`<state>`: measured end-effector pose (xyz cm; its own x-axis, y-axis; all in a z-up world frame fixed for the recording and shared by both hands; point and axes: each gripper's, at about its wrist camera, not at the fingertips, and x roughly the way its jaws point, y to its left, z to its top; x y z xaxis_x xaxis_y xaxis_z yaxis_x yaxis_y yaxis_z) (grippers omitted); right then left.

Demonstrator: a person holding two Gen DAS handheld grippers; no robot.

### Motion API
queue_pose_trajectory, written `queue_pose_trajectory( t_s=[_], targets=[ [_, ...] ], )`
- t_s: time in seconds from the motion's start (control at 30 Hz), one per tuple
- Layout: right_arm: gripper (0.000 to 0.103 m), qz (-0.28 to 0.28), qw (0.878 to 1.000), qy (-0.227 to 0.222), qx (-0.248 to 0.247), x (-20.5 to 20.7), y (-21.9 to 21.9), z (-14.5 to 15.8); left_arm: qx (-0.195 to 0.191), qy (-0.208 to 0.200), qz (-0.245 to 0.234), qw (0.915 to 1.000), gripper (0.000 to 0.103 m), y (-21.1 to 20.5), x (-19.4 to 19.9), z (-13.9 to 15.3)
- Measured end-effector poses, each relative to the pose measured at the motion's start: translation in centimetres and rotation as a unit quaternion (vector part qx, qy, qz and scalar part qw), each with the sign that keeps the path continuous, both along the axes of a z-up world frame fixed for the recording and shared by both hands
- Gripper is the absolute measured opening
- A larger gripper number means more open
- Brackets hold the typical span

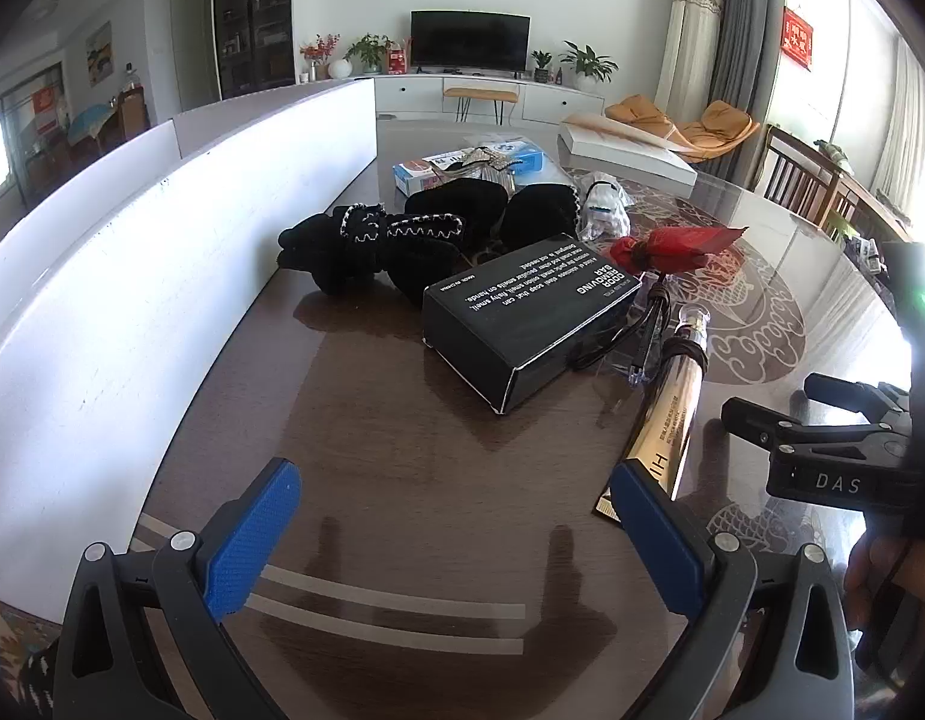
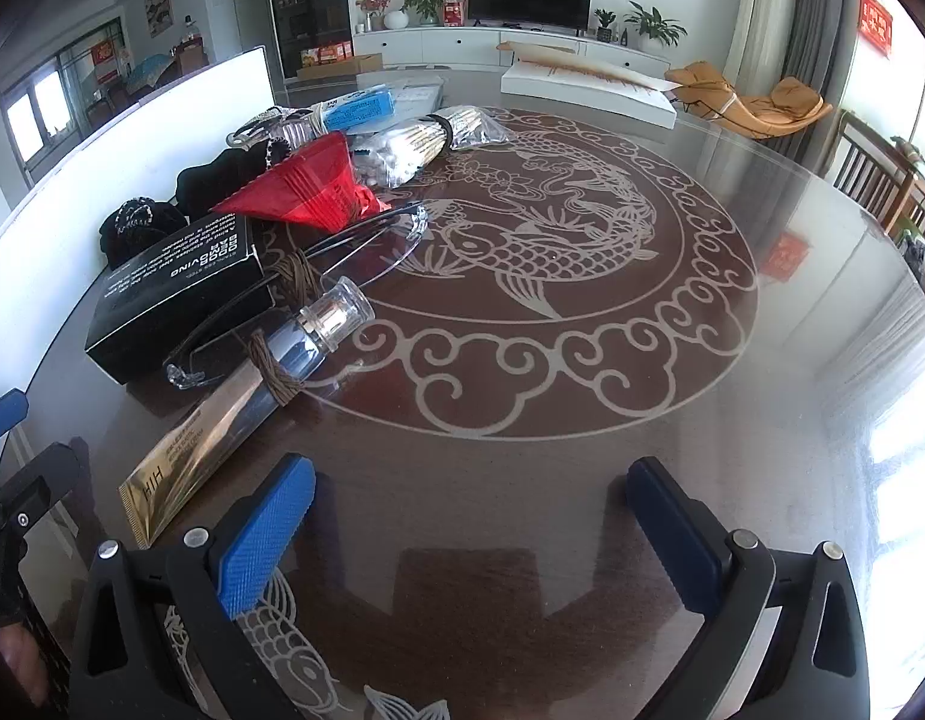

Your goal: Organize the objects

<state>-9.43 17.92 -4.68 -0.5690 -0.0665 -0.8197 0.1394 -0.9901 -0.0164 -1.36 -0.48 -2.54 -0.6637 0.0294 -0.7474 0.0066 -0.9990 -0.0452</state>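
Left gripper point(image 1: 456, 528) and right gripper point(image 2: 471, 516), both with blue pads spread wide and holding nothing, hover over the glass-topped table point(image 2: 732, 432) near its front edge. The black box point(image 1: 522, 318), gold tube point(image 2: 222, 426), red fan point(image 2: 306, 186) and black fabric items point(image 1: 372, 246) lie clustered along the table's left edge beside the white board point(image 1: 162, 252); the tube's flat end lies just beside the left gripper's right finger.
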Motion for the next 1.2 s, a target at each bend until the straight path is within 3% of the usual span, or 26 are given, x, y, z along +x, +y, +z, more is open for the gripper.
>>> queue_pose_trajectory(
  t_s=[1.0,1.2],
  targets=[
    [0.103,-0.006,1.000,0.006,-0.002,-1.0,-0.3,0.0,0.028,-0.003,0.024,0.9993,0.103,-1.4,-0.2,-0.2],
    [0.103,-0.005,1.000,0.006,-0.002,-1.0,-0.3,0.0,0.010,-0.006,0.027,0.9996,0.103,-1.0,-0.1,-0.7]
  ],
)
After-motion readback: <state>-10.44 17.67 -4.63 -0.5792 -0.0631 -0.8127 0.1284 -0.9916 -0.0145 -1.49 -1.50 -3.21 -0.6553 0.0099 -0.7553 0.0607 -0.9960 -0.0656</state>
